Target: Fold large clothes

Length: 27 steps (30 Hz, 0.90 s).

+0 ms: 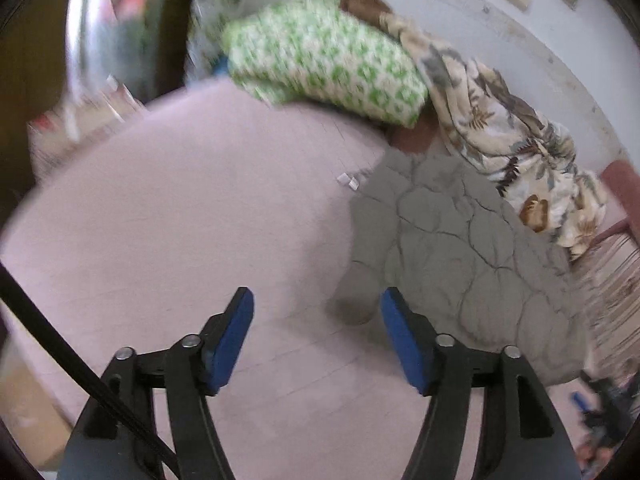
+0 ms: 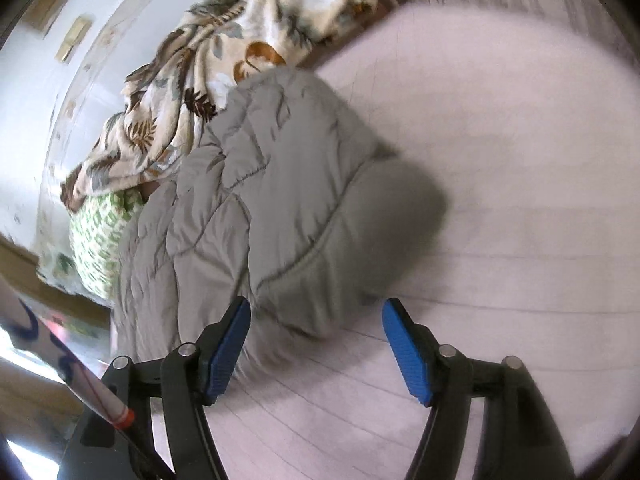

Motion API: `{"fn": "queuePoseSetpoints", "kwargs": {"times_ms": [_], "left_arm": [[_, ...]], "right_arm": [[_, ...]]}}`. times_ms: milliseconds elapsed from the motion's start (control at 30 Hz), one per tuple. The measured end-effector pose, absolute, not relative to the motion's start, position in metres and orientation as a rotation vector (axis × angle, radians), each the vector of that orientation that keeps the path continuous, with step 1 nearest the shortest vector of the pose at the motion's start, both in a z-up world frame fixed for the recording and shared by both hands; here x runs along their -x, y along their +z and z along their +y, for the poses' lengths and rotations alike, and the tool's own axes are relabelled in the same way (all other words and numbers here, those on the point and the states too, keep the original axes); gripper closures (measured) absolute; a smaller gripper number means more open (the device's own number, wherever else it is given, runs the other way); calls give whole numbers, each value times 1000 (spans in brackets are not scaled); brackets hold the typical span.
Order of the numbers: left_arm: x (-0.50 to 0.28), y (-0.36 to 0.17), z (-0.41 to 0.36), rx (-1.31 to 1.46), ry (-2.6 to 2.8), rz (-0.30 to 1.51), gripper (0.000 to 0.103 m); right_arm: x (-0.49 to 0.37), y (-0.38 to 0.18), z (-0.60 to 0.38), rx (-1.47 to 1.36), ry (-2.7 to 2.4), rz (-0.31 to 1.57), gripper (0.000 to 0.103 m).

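The left gripper (image 1: 317,312) is built of black linkage arms joined by round silver pins, and each of its two fingers (image 1: 234,340) carries a long blue pad with a finely ribbed face. A thin black cable (image 1: 60,344) runs slantwise across its left side. The right gripper (image 2: 316,322) has the same make: black arms with slotted cut-outs, silver pin heads at the joints, and blue ribbed pads (image 2: 408,354) on the inner faces of its fingers.
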State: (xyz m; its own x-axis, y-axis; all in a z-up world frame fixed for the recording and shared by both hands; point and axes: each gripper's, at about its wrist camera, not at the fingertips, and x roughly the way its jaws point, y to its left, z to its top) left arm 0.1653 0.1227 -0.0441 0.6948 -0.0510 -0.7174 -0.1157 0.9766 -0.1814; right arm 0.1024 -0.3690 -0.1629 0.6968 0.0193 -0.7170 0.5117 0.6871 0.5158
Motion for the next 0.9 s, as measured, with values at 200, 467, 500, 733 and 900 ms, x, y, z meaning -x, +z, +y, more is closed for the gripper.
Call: {"fn": "queuePoseSetpoints", "kwargs": {"times_ms": [200,467,500,733,900], "left_arm": [[-84,15,104,-19,241,530,18],[-3,63,83,14,135,369,7],[1,63,81,18,122,385,7],[24,41,64,92,-32,540,7],[34,14,41,73,-70,658,7]], "right_arm": [[-62,-134,-339,-613,-325,733,30],[-21,-112,-273,-403,-307,710,28],[-16,-112,-267,-386,-309,709,27],[18,-121,-241,-349,-311,743,26],[38,-114,-221,-278,-345,740,23]]}}
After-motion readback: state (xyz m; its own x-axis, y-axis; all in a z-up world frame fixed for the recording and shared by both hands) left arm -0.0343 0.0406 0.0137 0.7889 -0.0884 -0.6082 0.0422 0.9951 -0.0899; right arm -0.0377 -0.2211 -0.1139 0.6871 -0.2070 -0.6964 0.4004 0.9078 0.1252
